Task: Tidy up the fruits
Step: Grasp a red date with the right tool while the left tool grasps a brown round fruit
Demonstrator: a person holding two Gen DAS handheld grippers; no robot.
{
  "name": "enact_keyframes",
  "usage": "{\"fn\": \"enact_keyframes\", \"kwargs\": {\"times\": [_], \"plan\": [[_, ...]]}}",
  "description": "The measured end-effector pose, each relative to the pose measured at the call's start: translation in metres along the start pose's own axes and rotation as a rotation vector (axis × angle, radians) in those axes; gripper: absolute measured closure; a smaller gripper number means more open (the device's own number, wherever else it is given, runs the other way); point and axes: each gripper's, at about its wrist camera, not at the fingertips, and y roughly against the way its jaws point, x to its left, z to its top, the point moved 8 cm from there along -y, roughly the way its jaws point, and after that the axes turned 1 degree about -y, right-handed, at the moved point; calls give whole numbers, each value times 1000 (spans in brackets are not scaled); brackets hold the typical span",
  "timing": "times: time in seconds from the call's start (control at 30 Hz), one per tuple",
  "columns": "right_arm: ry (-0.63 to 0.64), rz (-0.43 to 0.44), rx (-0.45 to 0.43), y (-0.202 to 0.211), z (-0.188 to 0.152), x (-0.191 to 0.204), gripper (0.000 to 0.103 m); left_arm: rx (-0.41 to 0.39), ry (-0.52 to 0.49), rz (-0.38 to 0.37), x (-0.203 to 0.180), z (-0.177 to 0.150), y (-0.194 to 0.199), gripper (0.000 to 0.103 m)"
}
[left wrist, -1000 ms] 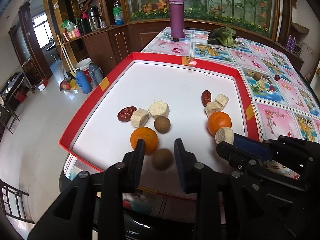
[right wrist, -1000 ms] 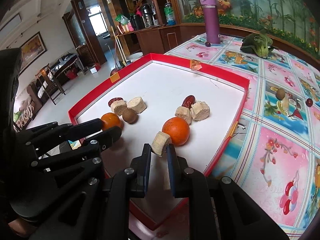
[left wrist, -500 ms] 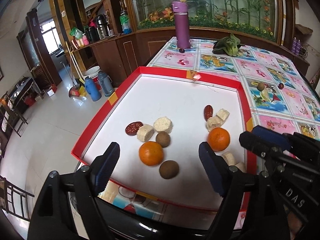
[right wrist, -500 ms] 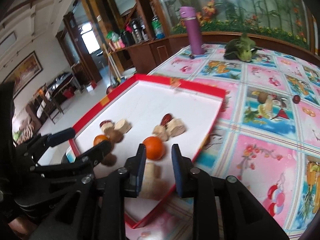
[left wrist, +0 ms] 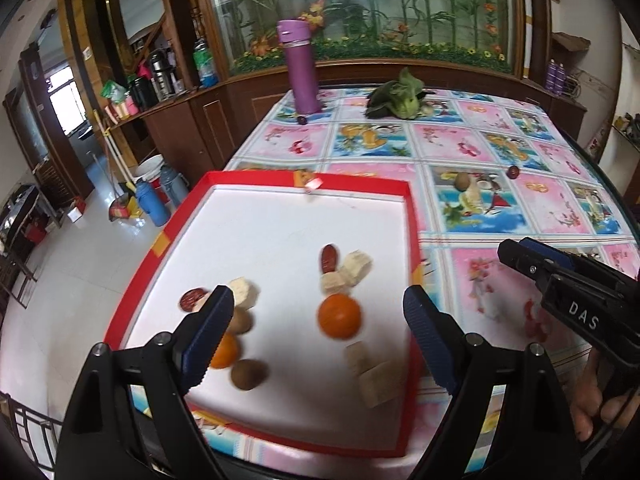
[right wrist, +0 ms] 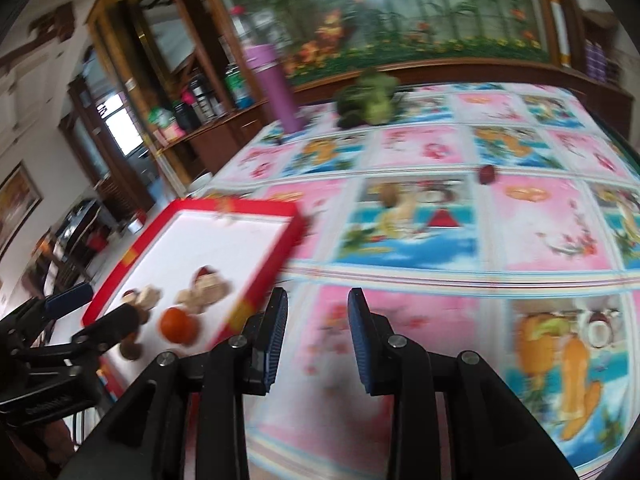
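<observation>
A dark wooden cabinet (left wrist: 192, 120) with a planted glass aquarium (left wrist: 380, 12) runs behind the surface's far edge; pale glossy floor tiles (left wrist: 80, 248) reflect window (left wrist: 66, 106) light.

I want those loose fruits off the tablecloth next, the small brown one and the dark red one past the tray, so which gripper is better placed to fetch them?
Probably the right gripper: it is open over the tablecloth, facing the brown fruit and red fruit. The left gripper is open over the tray.
</observation>
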Motion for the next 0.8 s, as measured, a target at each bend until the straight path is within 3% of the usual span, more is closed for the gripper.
{"fn": "enact_keyframes", "kwargs": {"times": [0.2,0.33,0.57,0.67,0.8], "plan": [[-69,-71,-40,13,30,-59,72,5,-59,-58,-41,28,-15,16],[-92,-136,-78,12,60,-96,65,7,-67,-91,-61,51,-36,16],[-65,-225,-43,-37,93,-122,64,40,-119,-125,-101,82,-78,16],[-112,-271,-26,-55,96,-135,64,66,-128,-137,-110,88,-93,16],[-196,-267,-1,-69,95,-148,64,93,-132,-131,-118,95,-113,16]]}}
